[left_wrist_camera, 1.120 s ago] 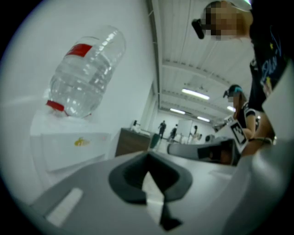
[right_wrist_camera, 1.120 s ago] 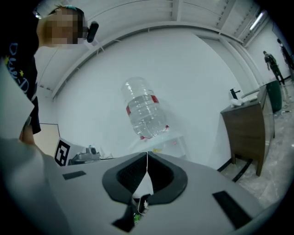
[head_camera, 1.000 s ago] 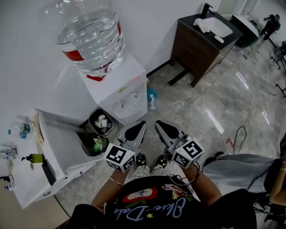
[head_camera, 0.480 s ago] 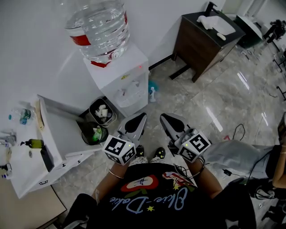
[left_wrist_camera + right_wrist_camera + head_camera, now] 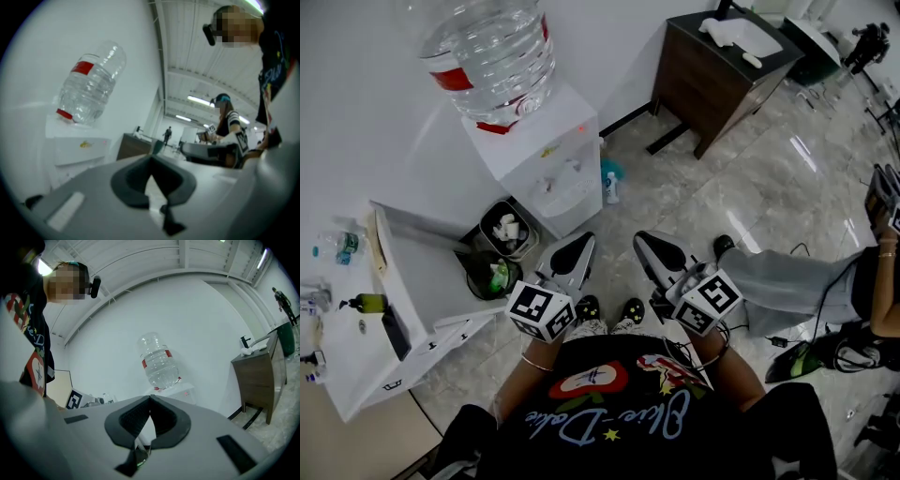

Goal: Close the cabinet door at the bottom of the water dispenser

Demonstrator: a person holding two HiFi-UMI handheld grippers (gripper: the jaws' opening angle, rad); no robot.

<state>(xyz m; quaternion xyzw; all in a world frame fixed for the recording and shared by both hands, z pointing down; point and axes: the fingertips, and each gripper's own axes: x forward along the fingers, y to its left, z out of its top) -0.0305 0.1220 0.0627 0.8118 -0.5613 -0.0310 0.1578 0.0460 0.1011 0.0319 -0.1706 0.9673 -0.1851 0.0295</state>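
Black T-shirt (image 5: pixel 619 427) with pale script, thin bangle (image 5: pixel 534 365), grey left gripper (image 5: pixel 578 244), grey right gripper (image 5: pixel 649 243), black-and-white marker cubes (image 5: pixel 541 311)

- Ahead of you stands a plain white wall (image 5: pixel 366 103), bare and evenly lit.
- Under you the floor (image 5: pixel 722 206) is glossy grey marble-look tile, throwing back bright streaks of light.
- Ahead to your right a dark brown vanity cabinet (image 5: pixel 703 84) with a white basin top stands against the wall.
- At your left a white bench (image 5: pixel 352 375) holds small bottles (image 5: pixel 364 303).
- Overhead, the white beamed ceiling (image 5: pixel 206 56) bears strip lights (image 5: pixel 199 100).
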